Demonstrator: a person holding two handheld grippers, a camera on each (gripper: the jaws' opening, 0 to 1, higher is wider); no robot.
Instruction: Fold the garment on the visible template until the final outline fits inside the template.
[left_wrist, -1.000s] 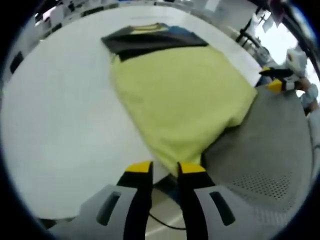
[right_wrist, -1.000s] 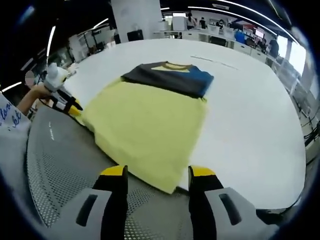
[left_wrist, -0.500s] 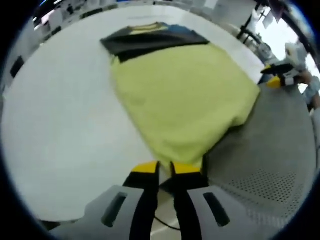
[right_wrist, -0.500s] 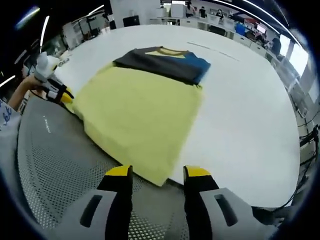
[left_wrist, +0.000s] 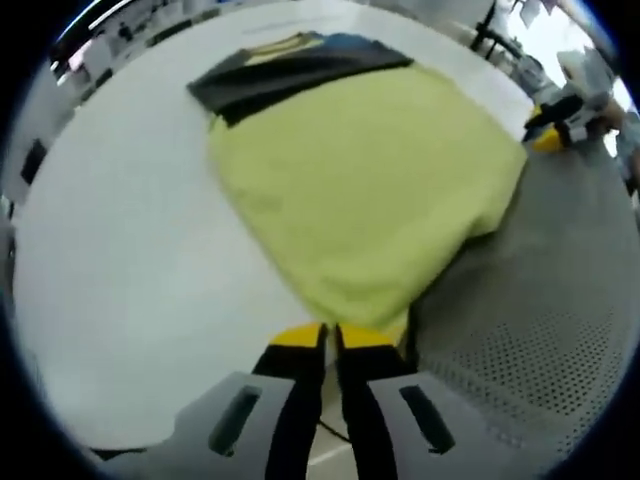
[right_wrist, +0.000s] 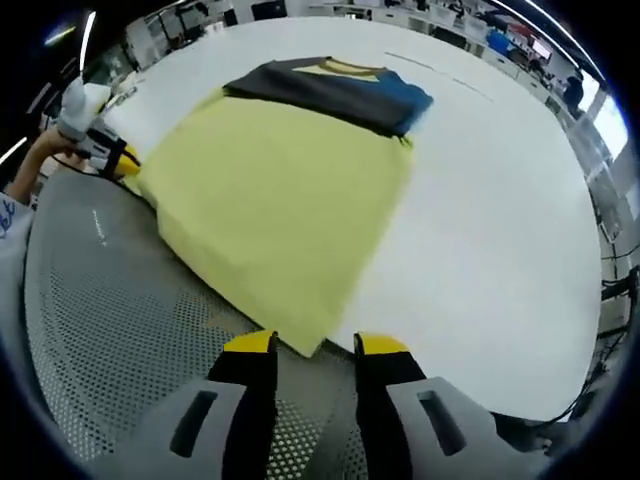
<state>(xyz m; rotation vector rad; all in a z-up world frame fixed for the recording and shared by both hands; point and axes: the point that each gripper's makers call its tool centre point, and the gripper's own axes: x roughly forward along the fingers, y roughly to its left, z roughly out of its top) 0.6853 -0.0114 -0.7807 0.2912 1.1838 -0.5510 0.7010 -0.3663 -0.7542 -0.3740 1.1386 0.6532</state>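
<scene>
Over the last second both tools have closed in on the near corners of the one yellow garment (left_wrist: 360, 180), which lies flat on the white counter (left_wrist: 120, 250), its hem hanging over a grey perforated chair back (right_wrist: 110, 330). The left tool (left_wrist: 330, 338) has narrowed almost shut at the hem corner; a grip cannot be confirmed. The right tool (right_wrist: 313, 345) is half open, straddling its corner. Lifting for the first fold looks imminent. One dark folded garment (right_wrist: 330, 90) lies beyond

left gripper (left_wrist: 329, 336) jaws narrowed almost shut at yellow garment (left_wrist: 365, 185) corner, right gripper (right_wrist: 315, 344) jaws narrower too
</scene>
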